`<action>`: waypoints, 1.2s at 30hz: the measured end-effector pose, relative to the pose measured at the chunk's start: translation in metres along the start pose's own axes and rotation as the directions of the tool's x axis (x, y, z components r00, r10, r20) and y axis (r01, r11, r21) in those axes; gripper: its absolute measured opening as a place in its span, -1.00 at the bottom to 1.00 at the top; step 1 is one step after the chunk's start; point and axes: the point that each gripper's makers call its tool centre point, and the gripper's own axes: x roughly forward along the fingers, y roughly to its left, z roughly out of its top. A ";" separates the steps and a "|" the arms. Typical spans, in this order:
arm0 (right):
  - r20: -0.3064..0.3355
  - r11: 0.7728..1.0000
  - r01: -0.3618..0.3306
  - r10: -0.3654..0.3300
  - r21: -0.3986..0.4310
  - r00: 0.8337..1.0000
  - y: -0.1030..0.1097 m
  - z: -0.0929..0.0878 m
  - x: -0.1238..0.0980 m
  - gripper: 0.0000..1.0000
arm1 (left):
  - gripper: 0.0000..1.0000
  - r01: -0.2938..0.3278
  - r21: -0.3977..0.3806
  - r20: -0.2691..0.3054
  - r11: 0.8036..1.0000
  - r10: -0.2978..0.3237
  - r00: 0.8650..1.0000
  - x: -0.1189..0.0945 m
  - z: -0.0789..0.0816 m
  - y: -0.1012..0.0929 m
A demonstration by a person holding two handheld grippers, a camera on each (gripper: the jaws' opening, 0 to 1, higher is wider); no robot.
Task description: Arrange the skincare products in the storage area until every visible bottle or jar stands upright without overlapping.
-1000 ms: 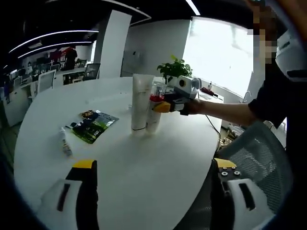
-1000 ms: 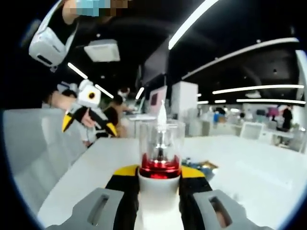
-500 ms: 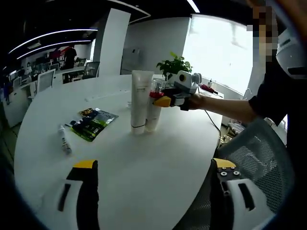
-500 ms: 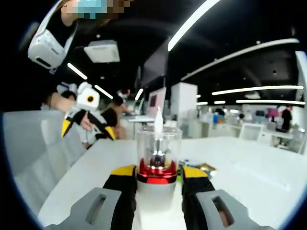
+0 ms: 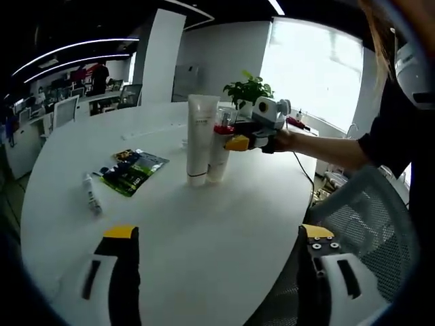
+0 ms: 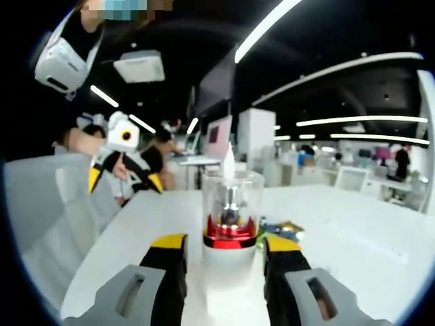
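Near the table's (image 5: 204, 231) far edge, the right gripper (image 6: 224, 248), jaws spread, straddles the upright pump bottle (image 6: 230, 210) beside the white tube (image 5: 200, 139); left gripper (image 5: 217, 238) spread.

Upright white tube (image 5: 198, 139) touching red-collared pump bottle (image 5: 219, 151), small tube (image 5: 90, 197) flat on white table (image 5: 204, 224).

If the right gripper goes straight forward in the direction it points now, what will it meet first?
Most likely the pump bottle with the red collar: it stands upright on the table directly between the open jaws of the right gripper, though the depth is uncertain.
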 end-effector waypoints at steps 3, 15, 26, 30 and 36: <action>-0.018 1.000 0.020 -0.020 0.023 1.000 0.002 -0.002 -0.007 -0.07 | 0.82 -0.016 -0.001 -0.014 1.000 0.016 1.000 0.000 -0.003 0.004; -0.114 0.981 0.164 -0.152 0.101 0.982 0.008 0.001 -0.036 0.51 | 0.83 -0.064 -0.073 -0.018 0.995 0.062 0.998 -0.002 -0.008 0.018; -0.153 0.934 0.322 -0.299 0.155 0.942 0.026 0.027 -0.070 0.93 | 0.84 -0.083 -0.120 -0.024 0.989 0.081 0.996 -0.002 -0.012 0.024; -0.199 0.903 0.390 -0.355 0.181 0.914 0.038 0.029 -0.079 0.97 | 0.84 -0.096 -0.158 -0.016 0.983 0.095 0.995 -0.009 -0.013 0.026; -0.249 0.858 0.480 -0.432 0.183 0.867 0.049 0.031 -0.092 0.98 | 0.82 -0.123 -0.163 -0.014 0.979 0.122 0.992 -0.018 -0.010 0.027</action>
